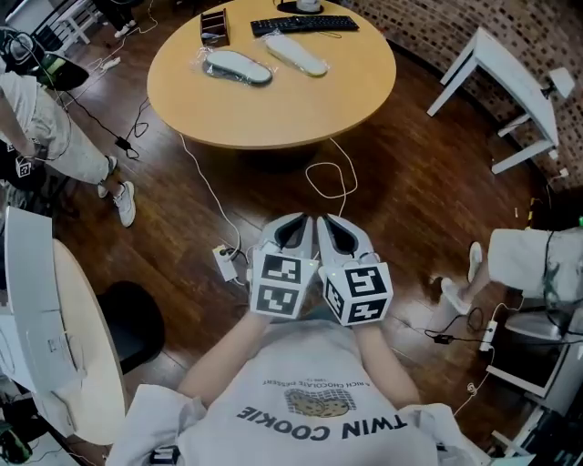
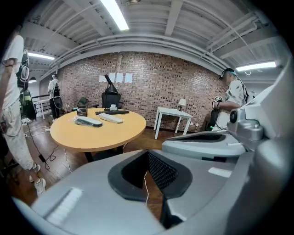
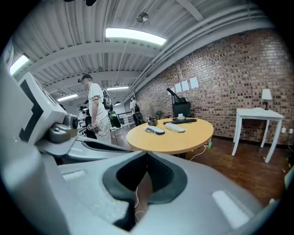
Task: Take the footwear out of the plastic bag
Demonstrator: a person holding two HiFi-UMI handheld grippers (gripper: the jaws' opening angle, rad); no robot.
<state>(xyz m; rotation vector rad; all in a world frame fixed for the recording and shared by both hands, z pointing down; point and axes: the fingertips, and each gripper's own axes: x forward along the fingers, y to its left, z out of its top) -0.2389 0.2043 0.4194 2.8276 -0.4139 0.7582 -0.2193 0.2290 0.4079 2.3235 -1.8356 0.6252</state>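
Two pieces of footwear in clear plastic bags lie on the round wooden table (image 1: 273,105): a grey one (image 1: 239,66) on the left and a pale one (image 1: 296,53) to its right. Both also show far off, the grey one (image 2: 88,121) (image 3: 155,130) and the pale one (image 2: 111,119) (image 3: 176,128). I hold both grippers side by side close to my chest, well short of the table. The left gripper (image 1: 290,229) (image 2: 148,153) is shut and holds nothing. The right gripper (image 1: 342,232) (image 3: 147,155) is shut and holds nothing too.
A black keyboard (image 1: 303,25) and a small brown box (image 1: 214,25) sit at the table's far side. A white side table (image 1: 510,82) stands at the right. A person (image 1: 55,127) stands at the left. Cables and a power strip (image 1: 226,262) lie on the floor between me and the table.
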